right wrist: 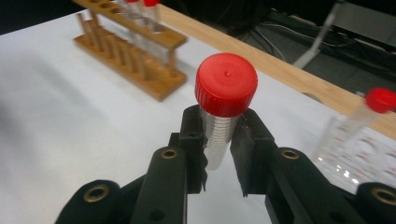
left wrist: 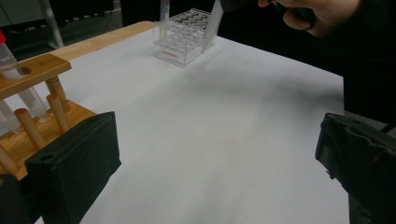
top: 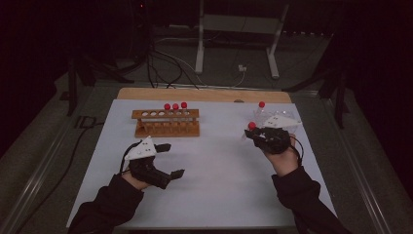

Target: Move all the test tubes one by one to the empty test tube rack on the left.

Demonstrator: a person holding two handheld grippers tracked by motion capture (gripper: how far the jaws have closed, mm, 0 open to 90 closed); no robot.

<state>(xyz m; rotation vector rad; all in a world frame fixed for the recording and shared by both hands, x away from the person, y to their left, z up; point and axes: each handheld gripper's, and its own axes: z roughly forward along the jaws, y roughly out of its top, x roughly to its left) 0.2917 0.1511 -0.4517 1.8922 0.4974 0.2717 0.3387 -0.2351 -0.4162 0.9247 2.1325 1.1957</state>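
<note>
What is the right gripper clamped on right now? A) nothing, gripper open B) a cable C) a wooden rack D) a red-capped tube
D: in the right gripper view the right gripper has its jaws pressed on either side of a clear red-capped tube, held upright above the white table, with the wooden rack standing apart behind it.

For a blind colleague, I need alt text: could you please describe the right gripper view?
The right gripper holds a clear tube with a red cap upright between its two black jaws, above a white table. Behind it stands a wooden rack with capped tubes, and at the right another red-capped tube in a clear rack.
</note>
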